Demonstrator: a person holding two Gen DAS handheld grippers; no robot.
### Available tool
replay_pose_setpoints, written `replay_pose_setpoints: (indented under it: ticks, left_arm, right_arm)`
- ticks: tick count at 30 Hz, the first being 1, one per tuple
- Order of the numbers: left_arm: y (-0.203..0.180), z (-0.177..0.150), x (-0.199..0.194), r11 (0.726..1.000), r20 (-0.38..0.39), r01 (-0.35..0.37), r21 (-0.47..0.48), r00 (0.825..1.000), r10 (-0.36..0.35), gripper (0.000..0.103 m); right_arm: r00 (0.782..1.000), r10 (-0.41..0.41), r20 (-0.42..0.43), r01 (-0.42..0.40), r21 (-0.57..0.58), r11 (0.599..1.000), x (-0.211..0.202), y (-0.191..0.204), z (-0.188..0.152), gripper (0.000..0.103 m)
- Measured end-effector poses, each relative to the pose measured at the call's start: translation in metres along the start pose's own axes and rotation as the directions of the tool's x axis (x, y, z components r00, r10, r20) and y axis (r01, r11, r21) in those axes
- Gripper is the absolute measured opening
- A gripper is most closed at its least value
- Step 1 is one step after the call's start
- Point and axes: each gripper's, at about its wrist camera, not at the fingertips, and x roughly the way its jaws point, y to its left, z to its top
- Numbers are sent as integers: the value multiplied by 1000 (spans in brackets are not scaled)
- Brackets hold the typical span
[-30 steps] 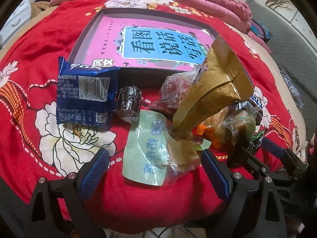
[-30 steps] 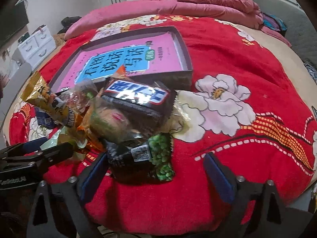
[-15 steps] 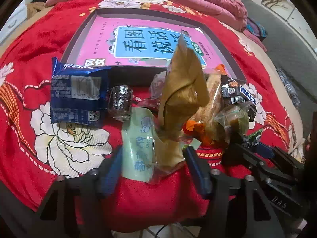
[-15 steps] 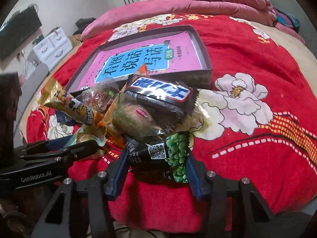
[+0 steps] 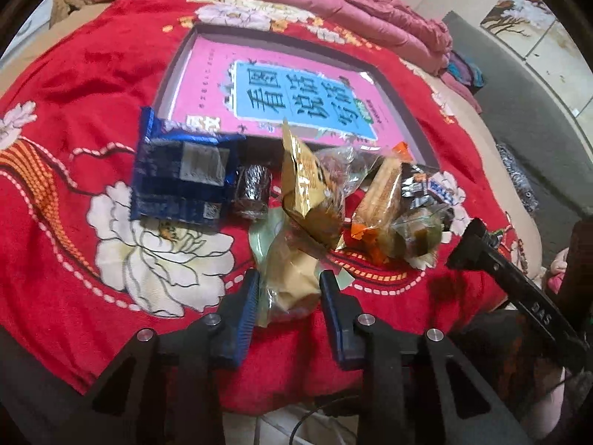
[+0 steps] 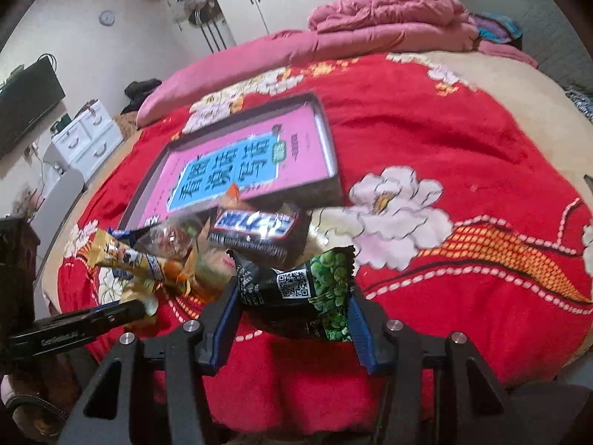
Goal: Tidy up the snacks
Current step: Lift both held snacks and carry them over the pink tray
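A pile of snacks lies on the red flowered blanket in front of a shallow grey tray [image 5: 174, 70] lined with a pink book. My left gripper [image 5: 289, 289] is shut on a clear pale-green packet [image 5: 289, 274] at the pile's near edge. My right gripper [image 6: 292, 296] is shut on a black and green pea packet [image 6: 296, 285], lifted off the blanket. The pile holds a blue biscuit packet [image 5: 181, 178], a dark round sweet [image 5: 252, 189], a gold packet [image 5: 304, 181] and a Snickers bar [image 6: 255, 230]. The tray also shows in the right wrist view [image 6: 330, 148].
The right gripper's arm [image 5: 515, 278] reaches in from the right in the left wrist view. A pink quilt [image 6: 370, 26] lies at the bed's far end. White drawers [image 6: 85, 137] stand left of the bed. The bed's edge is just below both grippers.
Both grippers have closed from wide open onto their packets. The right one has raised the pea packet. The gold packet has tipped back from upright.
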Motion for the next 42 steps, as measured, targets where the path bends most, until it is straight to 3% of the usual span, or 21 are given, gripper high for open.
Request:
replay_pose_setpoints:
  ticks: [17,28,36,42]
  left_arm:
    - [44,3,-51,996,93,2,-87,996,6,33]
    - [50,24,-84,995,209,8,-99,978,13,33]
    - [44,58,-68,996,244,-18,-87,969,39,33]
    - [39,83,-45,995,241,-38,-90,969,59,33]
  right_arm:
    - [995,11,102,-10,-3,1000,-14,-1,18,53]
    - [989,58,138,-56,-22,998,-10,10,37,53]
    - [983,81,162,-72,-62,995,7,18,66,53]
    - [988,80,130,-74,-50,996,31,10,84,53]
